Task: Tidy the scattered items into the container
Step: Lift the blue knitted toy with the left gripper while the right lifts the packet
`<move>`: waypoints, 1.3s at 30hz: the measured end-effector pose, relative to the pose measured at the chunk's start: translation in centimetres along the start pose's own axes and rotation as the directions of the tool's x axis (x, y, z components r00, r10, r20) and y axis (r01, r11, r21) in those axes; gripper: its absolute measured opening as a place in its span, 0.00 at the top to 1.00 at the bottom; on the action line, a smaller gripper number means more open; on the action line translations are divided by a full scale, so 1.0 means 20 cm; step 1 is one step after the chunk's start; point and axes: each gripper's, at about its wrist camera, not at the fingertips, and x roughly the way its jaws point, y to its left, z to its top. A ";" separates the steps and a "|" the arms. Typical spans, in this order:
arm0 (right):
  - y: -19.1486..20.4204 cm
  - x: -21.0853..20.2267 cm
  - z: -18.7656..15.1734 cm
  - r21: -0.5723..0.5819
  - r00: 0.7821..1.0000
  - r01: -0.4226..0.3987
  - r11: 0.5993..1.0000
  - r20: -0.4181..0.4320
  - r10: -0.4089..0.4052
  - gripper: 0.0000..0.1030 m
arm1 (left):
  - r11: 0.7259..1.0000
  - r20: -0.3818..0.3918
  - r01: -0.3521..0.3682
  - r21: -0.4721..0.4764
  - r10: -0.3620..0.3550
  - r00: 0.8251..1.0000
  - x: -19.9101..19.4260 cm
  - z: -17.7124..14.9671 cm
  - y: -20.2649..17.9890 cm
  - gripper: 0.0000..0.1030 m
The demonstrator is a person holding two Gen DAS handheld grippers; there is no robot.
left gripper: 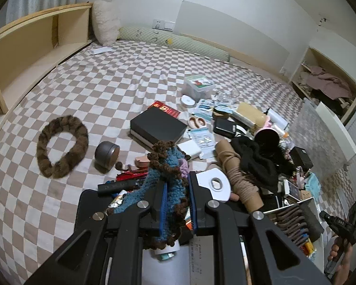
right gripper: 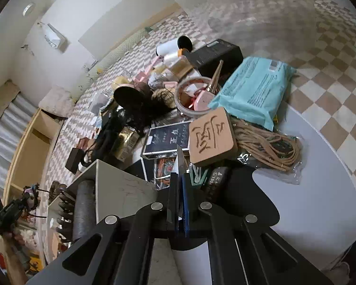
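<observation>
In the left wrist view my left gripper [left gripper: 178,187] is shut on a blue and brown crocheted toy [left gripper: 170,163] that hangs through its fingers above the pile. In the right wrist view my right gripper [right gripper: 180,178] is shut on a thin white flat piece [right gripper: 179,160] whose pointed edge sticks out past the pads. Scattered items cover the checked bedspread [left gripper: 95,90]: a black box [left gripper: 157,124], a white tape roll [left gripper: 213,184], a cork coaster [right gripper: 210,140], a teal packet [right gripper: 251,90]. A grey open box [right gripper: 116,187] holding a dark cylinder sits just left of my right gripper.
A brown fur ring [left gripper: 61,146] and a round tin [left gripper: 106,153] lie apart at the left. A clear plastic bin [left gripper: 320,137] with a white lid stands at the right. A rope bundle [right gripper: 268,147] rests on a white round surface [right gripper: 308,201]. Wooden shelves [left gripper: 35,42] border the bed.
</observation>
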 end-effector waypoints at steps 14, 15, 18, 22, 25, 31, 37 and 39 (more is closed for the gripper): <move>0.06 -0.18 0.08 0.021 0.992 -0.031 0.999 0.119 0.029 0.96 | 0.999 -0.005 -0.001 0.054 0.001 1.000 -0.02 -0.05 -0.09 0.84; 0.07 -0.19 0.09 0.020 0.991 -0.031 0.999 0.130 0.028 0.96 | 0.998 -0.003 -0.001 0.057 0.001 1.000 -0.03 -0.05 -0.09 0.84; 0.07 -0.23 0.10 0.029 0.988 -0.040 0.999 0.154 0.035 0.96 | 0.998 0.003 0.010 0.061 -0.010 1.000 -0.05 -0.06 -0.11 0.84; 0.12 -0.28 0.11 0.018 0.982 -0.056 0.998 0.184 0.051 0.96 | 0.997 0.023 0.028 0.077 -0.030 0.999 -0.09 -0.06 -0.14 0.84; 0.15 -0.31 0.12 0.010 0.977 -0.079 0.997 0.199 0.076 0.96 | 0.995 0.037 0.049 0.089 -0.052 0.998 -0.12 -0.05 -0.16 0.84; 0.27 -0.37 0.11 -0.029 0.965 -0.137 0.990 0.220 0.140 0.96 | 0.988 0.071 0.087 0.129 -0.097 0.993 -0.21 -0.05 -0.23 0.84; 0.44 -0.41 0.07 -0.106 0.948 -0.221 0.970 0.209 0.239 0.96 | 0.976 0.091 0.135 0.173 -0.153 0.984 -0.31 -0.07 -0.31 0.84; 0.49 -0.43 0.05 -0.138 0.943 -0.244 0.960 0.198 0.268 0.96 | 0.970 0.096 0.153 0.188 -0.173 0.980 -0.34 -0.08 -0.33 0.84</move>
